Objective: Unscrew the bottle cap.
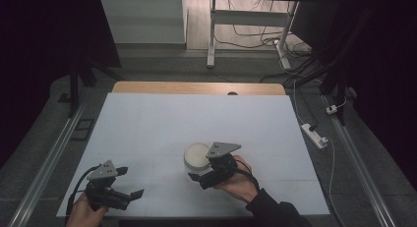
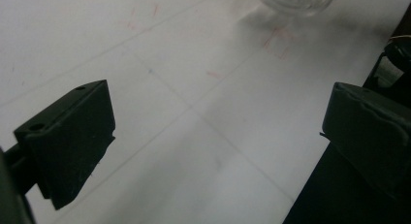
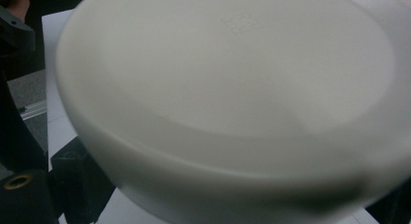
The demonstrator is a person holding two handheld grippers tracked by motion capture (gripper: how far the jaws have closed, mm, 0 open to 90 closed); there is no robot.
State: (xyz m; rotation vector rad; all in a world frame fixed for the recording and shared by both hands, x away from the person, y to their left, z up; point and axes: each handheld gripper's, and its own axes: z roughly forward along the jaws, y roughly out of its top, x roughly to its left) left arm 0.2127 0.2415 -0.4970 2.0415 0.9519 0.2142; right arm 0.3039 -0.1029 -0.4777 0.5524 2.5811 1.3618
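Right claw (image 1: 199, 177) open around white jar lid (image 1: 196, 155).

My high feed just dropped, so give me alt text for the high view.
The right gripper sits at a white lidded jar near the middle of a white table, its jaws open beside the jar. The left gripper, also open, is held over the table's near left corner.

Left gripper (image 1: 129, 183) low at near-left table edge, jaws spread wide, gripped from below by left hand (image 1: 84, 212). Right gripper (image 1: 195, 177) nearer centre, jaws apart, right hand (image 1: 239, 180) wrapped round body, dark sleeve
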